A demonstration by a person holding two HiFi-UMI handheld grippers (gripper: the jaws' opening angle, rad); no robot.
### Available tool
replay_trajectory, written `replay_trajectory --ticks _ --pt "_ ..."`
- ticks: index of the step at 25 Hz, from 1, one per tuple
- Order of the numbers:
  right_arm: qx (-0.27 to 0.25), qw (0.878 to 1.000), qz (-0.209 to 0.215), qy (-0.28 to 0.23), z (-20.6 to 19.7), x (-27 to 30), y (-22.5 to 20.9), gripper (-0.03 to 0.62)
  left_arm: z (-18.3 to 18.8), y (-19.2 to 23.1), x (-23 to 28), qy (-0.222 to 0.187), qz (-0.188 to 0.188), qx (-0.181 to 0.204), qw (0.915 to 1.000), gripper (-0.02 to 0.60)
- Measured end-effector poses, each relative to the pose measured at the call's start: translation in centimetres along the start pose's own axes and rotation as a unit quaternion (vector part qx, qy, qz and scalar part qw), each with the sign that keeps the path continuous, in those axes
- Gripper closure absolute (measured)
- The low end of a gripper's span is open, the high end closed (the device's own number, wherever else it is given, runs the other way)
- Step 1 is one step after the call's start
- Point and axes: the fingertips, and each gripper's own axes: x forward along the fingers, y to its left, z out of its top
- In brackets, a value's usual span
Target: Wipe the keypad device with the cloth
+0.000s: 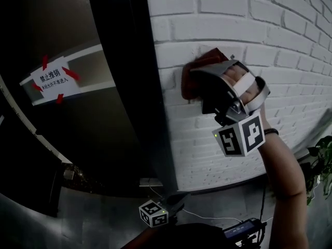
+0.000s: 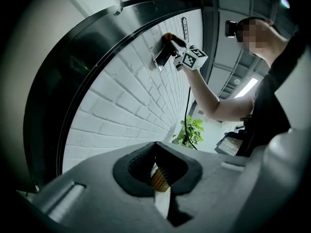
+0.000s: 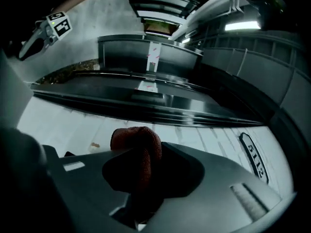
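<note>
My right gripper (image 1: 203, 82) presses a rust-red cloth (image 1: 198, 66) flat against the white brick wall (image 1: 259, 30), with its jaws shut on the cloth. In the right gripper view the cloth (image 3: 136, 152) bulges out between the jaws of the right gripper (image 3: 138, 181). The left gripper view shows a small box-like keypad device (image 2: 161, 57) on the wall, right under the cloth (image 2: 168, 36). In the head view the cloth and gripper hide the device. My left gripper (image 2: 158, 181) is shut on nothing; low in the head view only its marker cube (image 1: 153, 213) shows.
A dark metal door frame (image 1: 137, 87) runs down the wall's left edge. Beyond it is a paper sign (image 1: 50, 79) fixed with red tape. A green plant (image 1: 321, 165) stands at the right, and a white cable (image 1: 207, 215) lies on the floor. An oval number plaque (image 3: 252, 155) is mounted on the bricks.
</note>
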Motion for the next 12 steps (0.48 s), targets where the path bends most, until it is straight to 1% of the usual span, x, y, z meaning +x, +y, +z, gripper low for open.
replay_trajectory --ticks 2,4,5,10,12 --pt "-0.04 0.999 0.037 0.002 0.6 -0.4 3.1 0.511 -0.2 0.2 -0.2 0.004 0.001 -0.001 1.0 0.578" --pt "-0.079 0.994 0.076 0.005 1.4 -0.7 6.6 0.511 -0.5 0.2 -0.1 0.008 0.001 -0.001 1.0 0.577" --pt "-0.091 0.992 0.092 0.006 1.7 -1.0 8.2 0.511 -0.6 0.1 0.0 0.01 -0.001 0.0 0.9999 0.577" --pt "-0.103 0.981 0.164 -0.002 1.9 -2.8 14.7 0.511 -1.1 -0.3 0.5 0.019 -0.012 0.005 0.9997 0.577" --pt "-0.114 0.975 0.19 0.002 1.2 -4.0 17.1 0.511 -1.1 -0.4 0.4 0.019 -0.013 0.004 0.9997 0.577"
